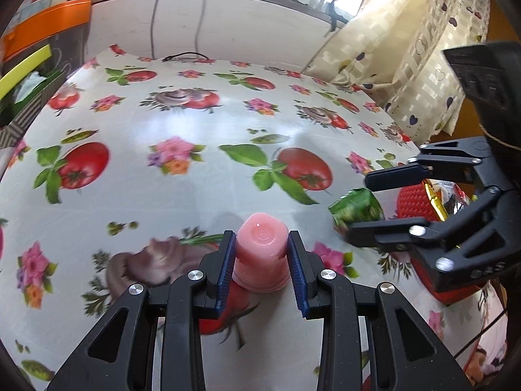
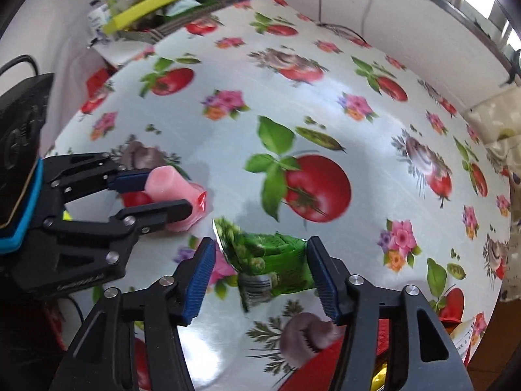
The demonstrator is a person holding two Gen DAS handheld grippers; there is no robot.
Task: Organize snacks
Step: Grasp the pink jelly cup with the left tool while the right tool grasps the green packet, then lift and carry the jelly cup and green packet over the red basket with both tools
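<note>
Snacks on a desk (image 1: 182, 195) covered in glossy white oilcloth printed with tomatoes, mushrooms and flowers:

Item one: pink translucent plastic jelly cup (image 1: 262, 247), tapered, gripped between the blue ribbed pads of the left gripper (image 1: 262, 251); both fingers press its sides, and the right wrist view shows the same cup (image 2: 171, 184) held sideways, its sealed end with a red foil tab pointing away from the gripper (image 2: 159, 192); whether it touches the desk cannot be told

Item two: green crinkled foil snack packet (image 2: 267, 260) with a silver edge and a barcode patch, lying between the spread fingers of the right gripper (image 2: 260, 267); the right pad sits against or just beside the packet's edge, the left pad (image 2: 198, 280) stands apart from it, so the fingers are not pinching it. From the left wrist view the packet (image 1: 356, 207) shows between the right gripper's (image 1: 358, 208) two black fingers

Item three: red woven-texture plastic basket (image 1: 412, 202) at the near right edge of the desk, partly hidden behind the right gripper, holding gold and dark wrapped pieces too obscured to identify

Surroundings: white wall with two hanging cables, window bars above, cream patterned curtain (image 1: 407, 65) with dark hearts at right, and a clutter of boxes with a yellow-green foam strip (image 2: 162, 1) at the far left corner
</note>
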